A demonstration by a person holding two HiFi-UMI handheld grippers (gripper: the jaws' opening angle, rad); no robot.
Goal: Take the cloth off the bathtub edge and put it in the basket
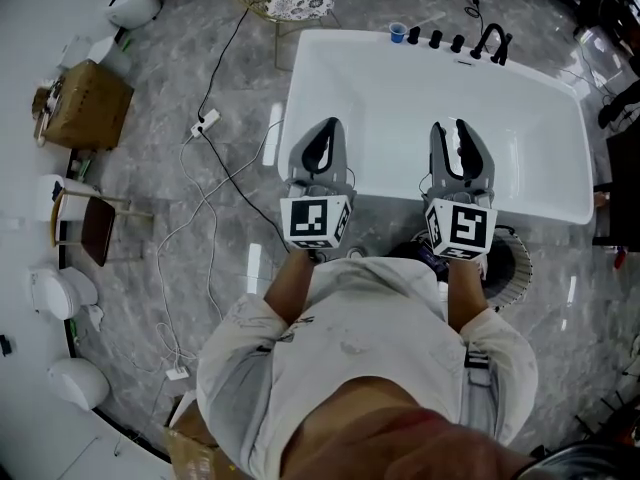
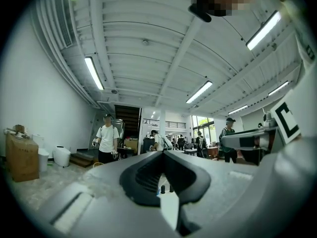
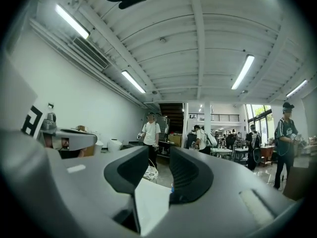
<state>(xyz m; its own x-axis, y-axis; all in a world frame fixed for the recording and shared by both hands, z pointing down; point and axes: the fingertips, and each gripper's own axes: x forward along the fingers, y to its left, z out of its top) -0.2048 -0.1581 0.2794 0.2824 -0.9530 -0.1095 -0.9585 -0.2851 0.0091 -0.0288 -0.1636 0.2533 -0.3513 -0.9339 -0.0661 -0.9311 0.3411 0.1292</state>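
A white bathtub (image 1: 420, 98) lies in front of me in the head view. Both grippers hang level over its near edge, pointing across it. My left gripper (image 1: 328, 125) has its fingertips together and nothing between them; in the left gripper view the left gripper (image 2: 162, 155) shows its pads meeting at the tips. My right gripper (image 1: 458, 125) stands a little apart at the jaws. In the right gripper view the right gripper (image 3: 161, 162) has a narrow gap that holds nothing. A dark round basket (image 1: 515, 263) sits on the floor under my right hand, mostly hidden. No cloth shows in any view.
A black faucet (image 1: 490, 43) and a blue cup (image 1: 398, 33) stand on the tub's far rim. On the floor to the left are a white cable (image 1: 215, 168), a cardboard box (image 1: 85, 103) and a stool (image 1: 85, 218). People stand further back in the room, among them a person in a white shirt (image 3: 150, 133).
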